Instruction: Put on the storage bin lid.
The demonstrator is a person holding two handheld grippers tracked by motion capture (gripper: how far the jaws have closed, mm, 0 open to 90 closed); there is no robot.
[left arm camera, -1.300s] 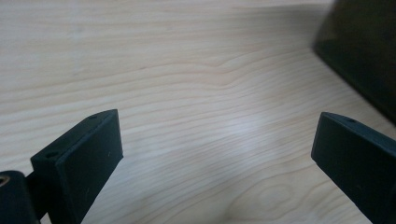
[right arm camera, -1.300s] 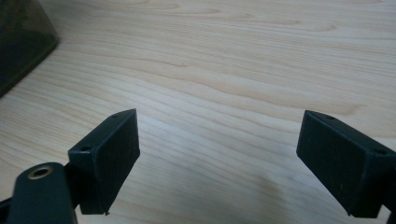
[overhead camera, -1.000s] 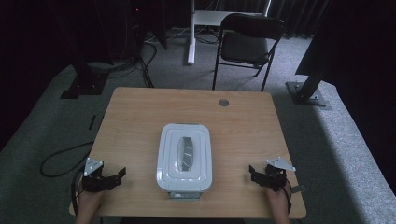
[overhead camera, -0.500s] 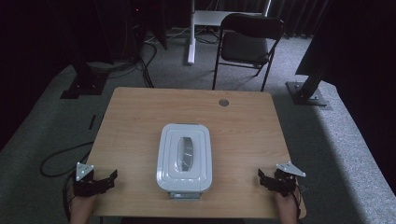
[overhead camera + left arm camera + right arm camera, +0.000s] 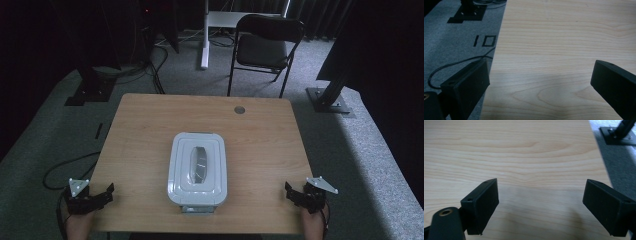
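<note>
White lidded box (image 5: 197, 167) sat mid-counter (image 5: 260, 135), untouched. I had drawn my left tool (image 5: 95, 198) and right tool (image 5: 300, 194) back to the near corners, jaws wide, empty; work seemingly not begun.

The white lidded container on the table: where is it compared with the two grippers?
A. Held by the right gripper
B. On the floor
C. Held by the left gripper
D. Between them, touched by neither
D: the white lidded container sits mid-table, apart from the left gripper and right gripper at the near corners.
</note>
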